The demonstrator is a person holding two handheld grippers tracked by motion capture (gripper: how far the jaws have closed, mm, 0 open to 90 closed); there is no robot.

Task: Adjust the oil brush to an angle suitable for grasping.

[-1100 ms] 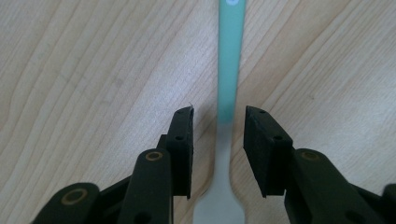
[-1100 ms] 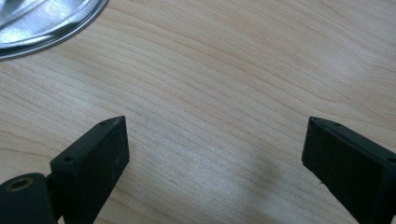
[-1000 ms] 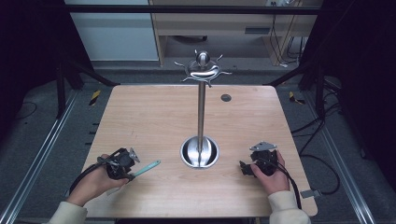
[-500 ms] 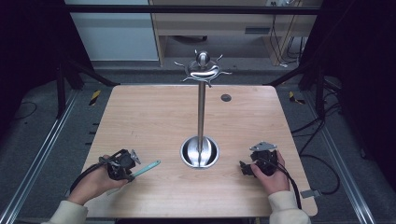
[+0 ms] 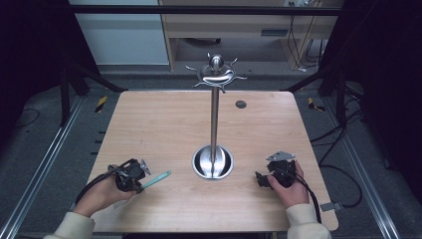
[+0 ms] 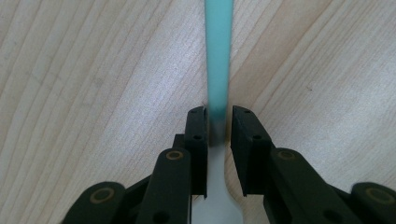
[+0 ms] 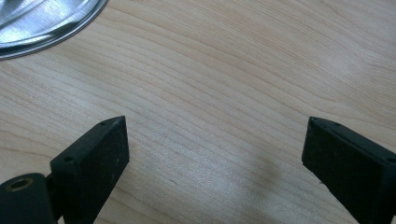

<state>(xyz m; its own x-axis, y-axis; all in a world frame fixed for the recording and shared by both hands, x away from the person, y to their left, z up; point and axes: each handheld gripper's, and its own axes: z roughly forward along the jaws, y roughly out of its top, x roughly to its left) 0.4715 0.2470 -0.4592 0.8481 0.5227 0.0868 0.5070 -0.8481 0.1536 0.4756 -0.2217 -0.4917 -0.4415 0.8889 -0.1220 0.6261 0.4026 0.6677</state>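
Teal handle: a slim utensil (image 6: 218,56) with a teal handle and a pale lower part lies flat on the wooden table (image 5: 164,124), running straight ahead of the left gripper (image 5: 141,185) and out between its jaws.
Left gripper: its jaws have just been closing on the utensil; in the left gripper view they stand narrow on either side of it, one seems to touch, a thin gap shows at the other, so a firm grip cannot be told.
Left hand: the hand (image 5: 102,194) holds this gripper low over the table.
Right gripper: the right gripper (image 7: 215,154) has its jaws wide apart, with bare wood between them and nothing held.
Right hand: the hand (image 5: 291,189) keeps it close to the tabletop.
Metal stand: a tall steel stand (image 5: 214,119) with a round base sits between the two grippers, just ahead and to the inner side of the right one; its base rim (image 7: 51,23) shows beyond that gripper's jaw.
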